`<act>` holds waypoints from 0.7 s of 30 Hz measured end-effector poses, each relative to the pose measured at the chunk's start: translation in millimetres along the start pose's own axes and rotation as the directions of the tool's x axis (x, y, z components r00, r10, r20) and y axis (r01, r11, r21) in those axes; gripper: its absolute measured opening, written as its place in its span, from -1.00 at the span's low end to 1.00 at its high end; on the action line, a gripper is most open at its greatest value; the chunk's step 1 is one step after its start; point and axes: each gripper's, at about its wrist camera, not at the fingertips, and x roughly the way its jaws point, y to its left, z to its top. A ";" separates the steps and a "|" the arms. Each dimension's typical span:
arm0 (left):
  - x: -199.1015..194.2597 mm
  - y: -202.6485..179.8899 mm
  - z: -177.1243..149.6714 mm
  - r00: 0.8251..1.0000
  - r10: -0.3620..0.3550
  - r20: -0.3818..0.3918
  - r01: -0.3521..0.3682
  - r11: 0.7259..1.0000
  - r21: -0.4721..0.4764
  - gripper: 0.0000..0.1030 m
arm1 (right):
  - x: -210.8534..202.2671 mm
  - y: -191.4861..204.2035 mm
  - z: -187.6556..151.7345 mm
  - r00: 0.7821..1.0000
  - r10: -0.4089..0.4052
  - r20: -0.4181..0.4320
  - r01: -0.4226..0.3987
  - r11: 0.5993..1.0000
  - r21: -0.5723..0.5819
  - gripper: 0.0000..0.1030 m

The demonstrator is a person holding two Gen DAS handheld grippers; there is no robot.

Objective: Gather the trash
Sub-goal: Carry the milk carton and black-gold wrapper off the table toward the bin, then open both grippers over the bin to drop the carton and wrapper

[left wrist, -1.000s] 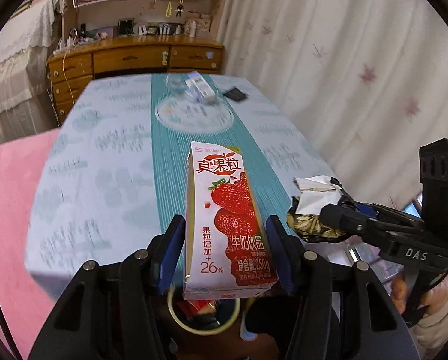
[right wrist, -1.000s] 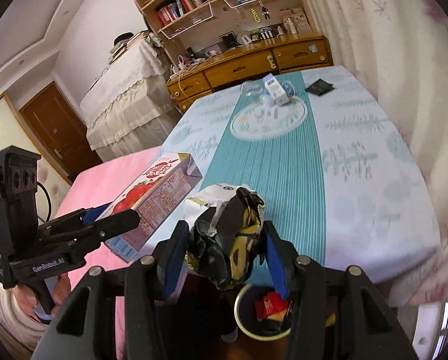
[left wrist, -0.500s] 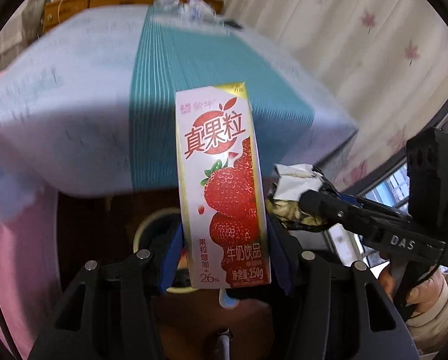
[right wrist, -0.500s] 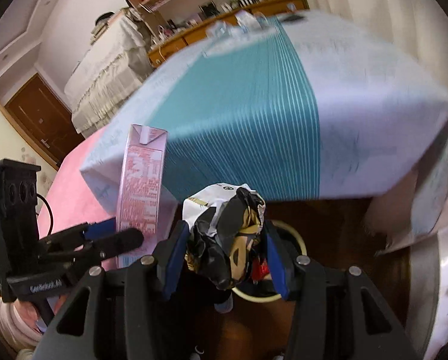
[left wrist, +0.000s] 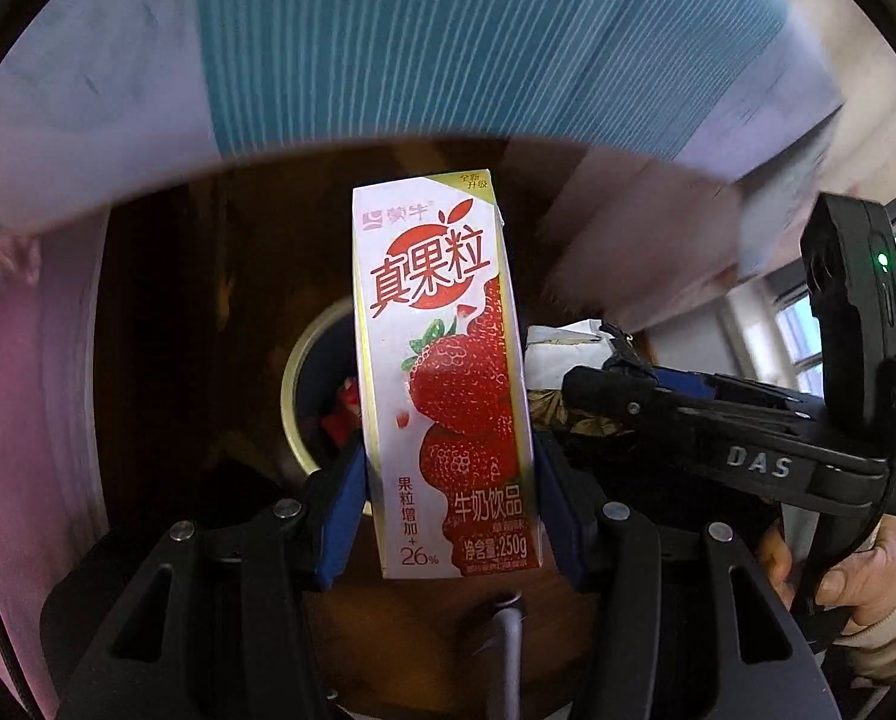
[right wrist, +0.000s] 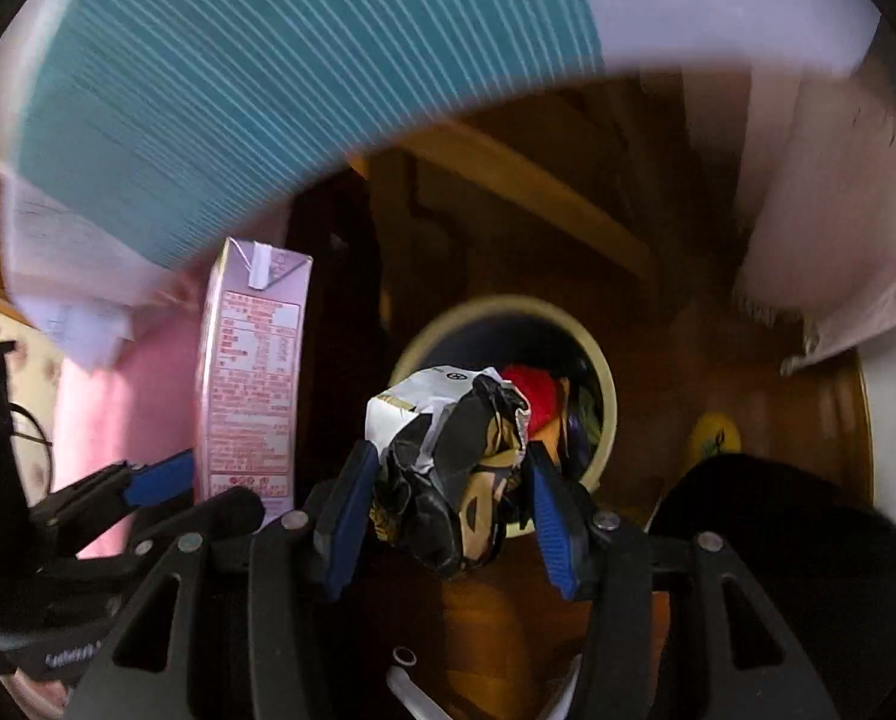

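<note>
My left gripper [left wrist: 448, 504] is shut on a white and red strawberry milk carton [left wrist: 442, 372], held upright above the floor. Behind it is a round cream-rimmed waste bin [left wrist: 295, 384] with trash inside. My right gripper [right wrist: 448, 516] is shut on a crumpled black, white and gold wrapper [right wrist: 448, 468], held just above the same bin [right wrist: 604, 408]. The carton also shows at the left of the right wrist view [right wrist: 250, 378], with the left gripper [right wrist: 148, 486] below it. The right gripper [left wrist: 628, 396] and a bit of wrapper [left wrist: 562, 348] show in the left wrist view.
The table edge with its teal and white cloth [left wrist: 388, 60] hangs above the bin. The floor is dark wood [right wrist: 748, 420]. A pink cloth [left wrist: 28, 390] is at the left. A yellow object [right wrist: 712, 432] lies on the floor right of the bin.
Both grippers have tilted down from the tabletop and moved below the table edge. The bin now sits in the middle of both views, with the carton and wrapper over it.
</note>
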 end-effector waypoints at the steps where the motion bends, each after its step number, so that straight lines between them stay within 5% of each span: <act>1: 8.4 0.4 -1.1 1.000 0.008 -0.014 -0.008 1.000 0.003 0.00 | 9.8 -3.6 0.2 1.000 -0.006 -0.014 0.006 1.000 0.012 -0.03; 18: 100.9 49.6 8.5 0.986 -0.026 -0.166 -0.001 0.987 -0.160 0.02 | 85.9 -42.2 16.6 0.993 -0.053 -0.106 0.071 0.982 0.175 0.21; 21: 104.7 56.6 6.3 0.984 -0.018 -0.178 -0.015 0.983 -0.183 0.42 | 87.2 -41.2 17.2 0.993 -0.054 -0.108 0.074 0.980 0.186 0.21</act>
